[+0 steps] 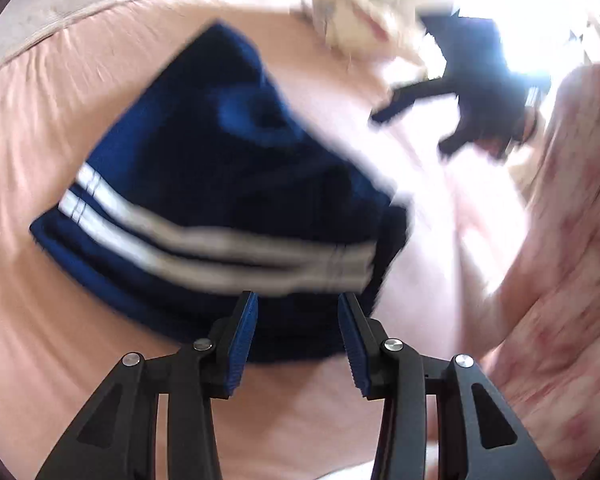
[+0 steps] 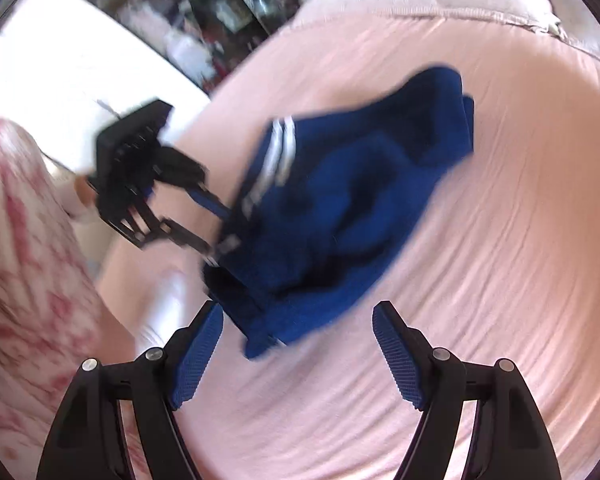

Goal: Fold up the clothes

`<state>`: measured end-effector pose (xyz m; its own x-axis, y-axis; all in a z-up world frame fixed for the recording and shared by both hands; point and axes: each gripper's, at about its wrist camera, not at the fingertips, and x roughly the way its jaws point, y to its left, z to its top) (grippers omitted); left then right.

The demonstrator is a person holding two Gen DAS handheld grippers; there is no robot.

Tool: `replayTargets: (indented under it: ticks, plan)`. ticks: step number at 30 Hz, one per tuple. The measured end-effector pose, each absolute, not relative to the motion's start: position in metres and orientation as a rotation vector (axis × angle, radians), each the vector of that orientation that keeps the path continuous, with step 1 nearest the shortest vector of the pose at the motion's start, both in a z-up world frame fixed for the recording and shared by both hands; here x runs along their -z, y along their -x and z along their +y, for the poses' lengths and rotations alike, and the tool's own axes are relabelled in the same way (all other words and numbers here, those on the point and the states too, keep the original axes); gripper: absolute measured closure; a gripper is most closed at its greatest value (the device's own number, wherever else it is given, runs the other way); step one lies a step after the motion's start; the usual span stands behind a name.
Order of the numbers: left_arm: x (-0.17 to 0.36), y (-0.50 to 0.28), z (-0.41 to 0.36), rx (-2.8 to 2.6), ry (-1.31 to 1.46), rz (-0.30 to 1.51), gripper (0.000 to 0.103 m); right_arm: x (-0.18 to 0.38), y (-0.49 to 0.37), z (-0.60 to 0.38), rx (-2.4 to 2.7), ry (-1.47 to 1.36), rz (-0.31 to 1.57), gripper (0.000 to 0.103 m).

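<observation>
Here's the blue garment [image 1: 204,184], a dark blue piece with two white stripes [image 1: 204,248], lying rumpled on the pink bedsheet [image 1: 28,160], roughly in the middle of the bed and well short of the pillow [image 1: 60,4] at the head end. Everything is smeared with motion blur, so the fine folds are hard to read.

In the left wrist view, the left gripper [image 1: 298,304] hangs just above the near edge of the cloth, jaws partly open. The blue pads [image 1: 242,344] stand apart with nothing pinched between them; the fabric lies beyond and beneath the tips.

In the right wrist view, the right gripper [image 2: 298,316] sits wide open, its pads [image 2: 196,360] well apart, empty, with the lowest corner of the garment [image 2: 340,208] just ahead of them. From here the left gripper [image 2: 220,224] shows at the striped edge of the cloth, fingertips right at the fabric; whether they touch it I cannot tell through the blur.

A pink-and-white patterned sleeve [image 2: 24,248] fills the left side of that view, by the near edge of the bed.
</observation>
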<state>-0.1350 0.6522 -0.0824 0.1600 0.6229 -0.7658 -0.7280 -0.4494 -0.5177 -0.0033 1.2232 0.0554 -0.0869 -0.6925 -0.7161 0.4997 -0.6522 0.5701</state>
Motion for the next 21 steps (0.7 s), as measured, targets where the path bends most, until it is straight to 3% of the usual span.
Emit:
replayTargets:
  ticks: [2, 3, 9, 13, 17, 18, 21]
  plan:
    - [0.07, 0.142, 0.675, -1.549, 1.258, -0.008, 0.064, -0.063, 0.013, 1.213, 1.922, -1.351, -0.19, 0.026]
    - [0.07, 0.142, 0.693, -1.547, 1.246, 0.016, 0.063, -0.062, 0.012, 1.208, 1.948, -1.373, -0.122, 0.026]
    - [0.128, 0.099, 0.764, -1.449, 1.386, 0.573, 0.063, -0.043, -0.005, 1.162, 1.852, -1.439, 0.186, 0.026]
    - [0.117, 0.106, 0.77, -1.51, 1.433, 0.542, 0.063, -0.045, -0.02, 1.163, 1.842, -1.403, 0.316, 0.026]
    - [0.088, 0.119, 0.805, -1.62, 1.295, 0.347, 0.063, -0.08, 0.004, 1.18, 1.908, -1.321, 0.016, 0.026]
    - [0.094, 0.12, 0.823, -1.63, 1.29, 0.377, 0.061, -0.088, 0.01, 1.183, 1.949, -1.274, -0.03, 0.026]
    - [0.109, 0.12, 0.864, -1.652, 1.293, 0.496, 0.06, -0.066, 0.02, 1.15, 2.024, -1.336, 0.208, 0.026]
